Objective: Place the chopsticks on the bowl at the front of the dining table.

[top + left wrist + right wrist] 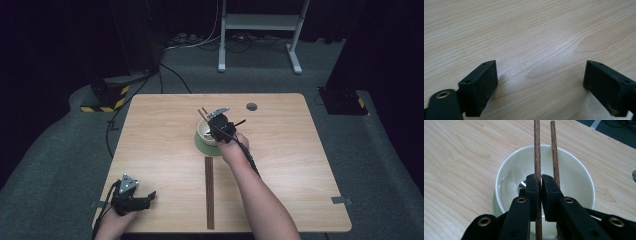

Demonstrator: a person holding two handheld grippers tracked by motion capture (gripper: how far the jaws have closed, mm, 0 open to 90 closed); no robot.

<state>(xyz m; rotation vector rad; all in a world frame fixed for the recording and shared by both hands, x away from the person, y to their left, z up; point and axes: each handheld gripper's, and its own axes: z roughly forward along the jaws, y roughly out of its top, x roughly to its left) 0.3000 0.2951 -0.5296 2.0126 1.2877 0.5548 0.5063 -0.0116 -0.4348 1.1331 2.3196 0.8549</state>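
A white bowl stands on a green saucer at the middle of the wooden table. My right gripper hovers over the bowl, shut on a brown chopstick that points across the rim. A second chopstick runs beside it and passes behind the right jaw; whether it is gripped I cannot tell. Their tips stick out past the bowl. Something shiny lies in the bowl. My left gripper rests near the front left corner, open, over bare wood.
Another pair of dark chopsticks lies lengthwise on the table between the bowl and the front edge. A round grey hole cover sits near the far edge. Cables and a white stand are on the floor beyond.
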